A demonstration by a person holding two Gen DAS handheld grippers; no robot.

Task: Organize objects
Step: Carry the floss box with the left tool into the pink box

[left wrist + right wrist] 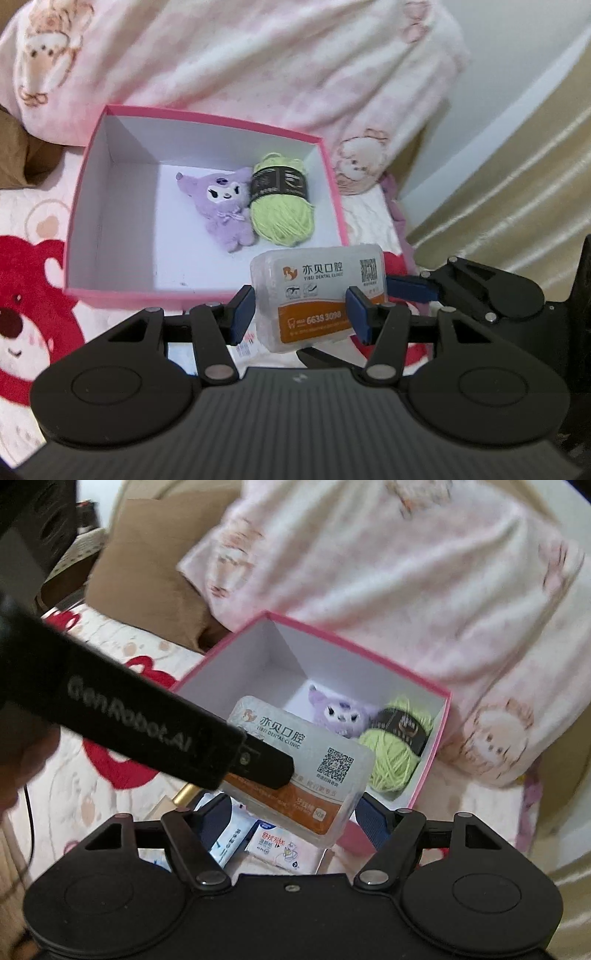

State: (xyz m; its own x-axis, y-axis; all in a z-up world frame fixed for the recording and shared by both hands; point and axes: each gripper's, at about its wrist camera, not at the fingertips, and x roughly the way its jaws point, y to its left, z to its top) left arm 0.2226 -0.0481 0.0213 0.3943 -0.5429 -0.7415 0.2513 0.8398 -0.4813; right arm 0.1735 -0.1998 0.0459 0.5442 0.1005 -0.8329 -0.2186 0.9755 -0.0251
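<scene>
A translucent plastic case (314, 280) with an orange dental-clinic label hangs just in front of an open pink box (207, 118). My left gripper (301, 314) is shut on the case's two long sides. In the right wrist view the same case (325, 746) lies between the fingers of my right gripper (295, 819), which stand wide with a sliver of the pink box wall (424, 775) showing beside one finger. Inside the box lie a purple plush toy (221, 206) and a ball of green yarn (280, 214).
A pink printed blanket (295, 55) is heaped behind the box, with a brown cushion (147, 572) to its left. The bedsheet shows a red bear print (33, 295). Tissue packets (273, 849) lie under my right gripper. A golden curtain (517, 166) hangs at the right.
</scene>
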